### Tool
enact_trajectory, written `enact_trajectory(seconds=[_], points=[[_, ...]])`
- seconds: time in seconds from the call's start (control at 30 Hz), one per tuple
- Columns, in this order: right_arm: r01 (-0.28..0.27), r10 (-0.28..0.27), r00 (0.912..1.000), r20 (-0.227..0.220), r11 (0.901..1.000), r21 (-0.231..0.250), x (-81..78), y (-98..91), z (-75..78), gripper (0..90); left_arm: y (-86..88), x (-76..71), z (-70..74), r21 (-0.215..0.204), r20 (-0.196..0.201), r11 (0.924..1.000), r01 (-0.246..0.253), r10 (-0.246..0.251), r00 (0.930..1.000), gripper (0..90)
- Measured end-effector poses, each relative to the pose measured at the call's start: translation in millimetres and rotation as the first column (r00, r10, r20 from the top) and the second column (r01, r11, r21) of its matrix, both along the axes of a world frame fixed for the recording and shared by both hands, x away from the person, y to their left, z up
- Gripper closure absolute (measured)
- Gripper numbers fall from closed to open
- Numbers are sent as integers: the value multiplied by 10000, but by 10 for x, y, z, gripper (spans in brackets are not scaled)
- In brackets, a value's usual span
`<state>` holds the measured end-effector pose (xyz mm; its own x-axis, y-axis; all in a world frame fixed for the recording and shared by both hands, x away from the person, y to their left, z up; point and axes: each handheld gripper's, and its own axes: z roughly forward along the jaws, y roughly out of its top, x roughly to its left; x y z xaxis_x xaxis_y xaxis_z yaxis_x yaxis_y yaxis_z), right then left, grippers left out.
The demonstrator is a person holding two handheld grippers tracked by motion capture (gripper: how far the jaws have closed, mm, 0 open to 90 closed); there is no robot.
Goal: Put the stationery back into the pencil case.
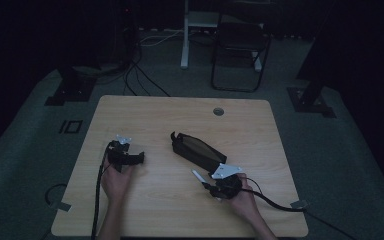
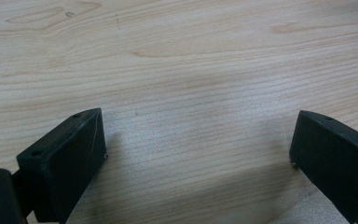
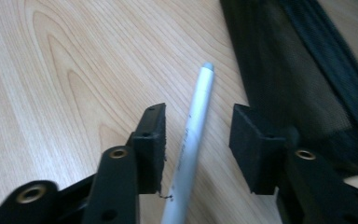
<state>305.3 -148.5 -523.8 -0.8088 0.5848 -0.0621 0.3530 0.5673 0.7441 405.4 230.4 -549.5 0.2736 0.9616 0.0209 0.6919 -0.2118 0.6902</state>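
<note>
Your right tool (image 3: 196, 140) sits low over the wooden counter (image 1: 150, 112) with a white pen (image 3: 191, 140) lying between its two black pads. There is a gap between each pad and the barrel, so the tool is not yet gripping: the pen lies loose on the wood, its grey tip pointing away from you. In the high view your right tool (image 1: 206, 184) is near the counter's front edge on your right, with the pen (image 1: 198, 176) poking out of it toward the middle of the counter.

Just beside the pen, on its far right side, lies a black mesh pencil case (image 3: 303, 79). In the high view the pencil case (image 1: 197, 150) lies slantwise near the centre of the counter, with one end near your right tool and the other end, flap standing up, farther away and to the left.

Your left tool (image 2: 198, 154) is released, its pads standing wide apart above bare wood with nothing between them. In the high view your left tool (image 1: 130, 157) rests on the left part of the counter, well apart from the pencil case.
</note>
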Motion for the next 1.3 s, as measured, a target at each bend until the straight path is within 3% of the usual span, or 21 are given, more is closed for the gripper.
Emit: enact_trajectory(seconds=[0.4, 0.8, 1.13, 1.3], points=[[-89, 73, 9996, -280, 9982, -593, 85, 129, -152, 654, 0, 0, 0, 1, -2, 10000, 1, -1, 10000, 38], [27, -52, 9991, -413, 9983, -589, 87, 105, -195, 679, 0, 0, 0, 0, 1, 10000, -1, 1, 10000, 38], [-276, 238, 9964, -813, 9986, -458, 90, 28, -188, 779, 0, 0, 0, 1, 3, 10000, 0, 0, 10000, 38], [-342, 301, 9949, -965, 9986, -405, 99, -2, -184, 783, 0, 0, 0, 1, 5, 10000, -1, 1, 10000, 38]])
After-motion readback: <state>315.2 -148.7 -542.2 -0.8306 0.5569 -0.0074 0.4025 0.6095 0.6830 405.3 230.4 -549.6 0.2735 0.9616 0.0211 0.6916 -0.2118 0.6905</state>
